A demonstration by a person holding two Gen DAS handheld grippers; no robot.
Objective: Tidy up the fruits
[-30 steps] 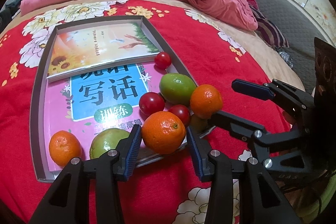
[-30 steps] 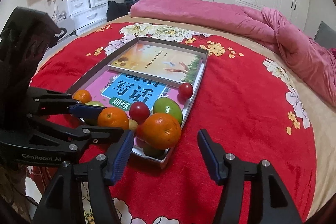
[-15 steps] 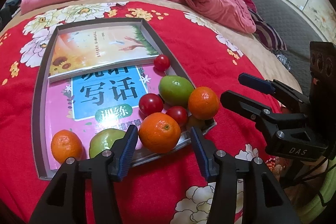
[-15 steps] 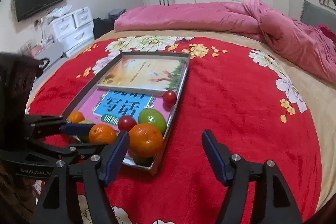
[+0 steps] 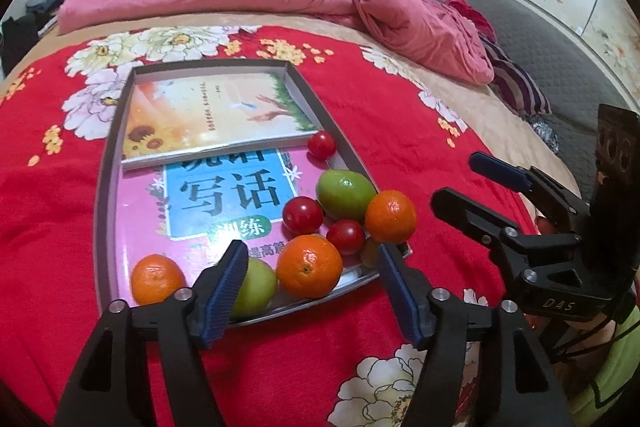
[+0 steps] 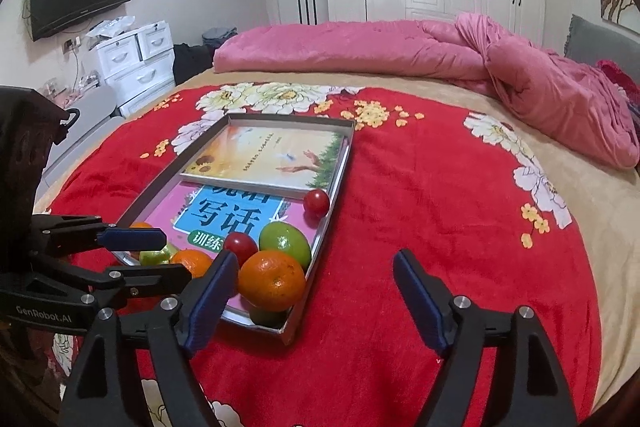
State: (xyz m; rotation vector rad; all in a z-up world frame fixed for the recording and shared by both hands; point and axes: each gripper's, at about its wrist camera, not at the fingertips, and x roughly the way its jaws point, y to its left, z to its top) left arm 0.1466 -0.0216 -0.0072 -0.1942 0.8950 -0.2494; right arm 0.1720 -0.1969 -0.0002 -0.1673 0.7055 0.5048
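a bedroom, with a red flowered blanket (image 5: 400,131) spread over the bed. on it a shallow grey tray (image 5: 105,183) holds two books and the fruit, which sits bunched at the tray's near edge and near right corner: three oranges, the front one (image 5: 309,265) at the near edge, two green fruits, cherry tomatoes. the left tongs (image 5: 310,289) have just been widening and stand open around that front orange without touching it. the right tongs (image 6: 314,297), also just widening, gape empty by the near right corner. a pink quilt (image 6: 400,47) lies along the bed's far edge.
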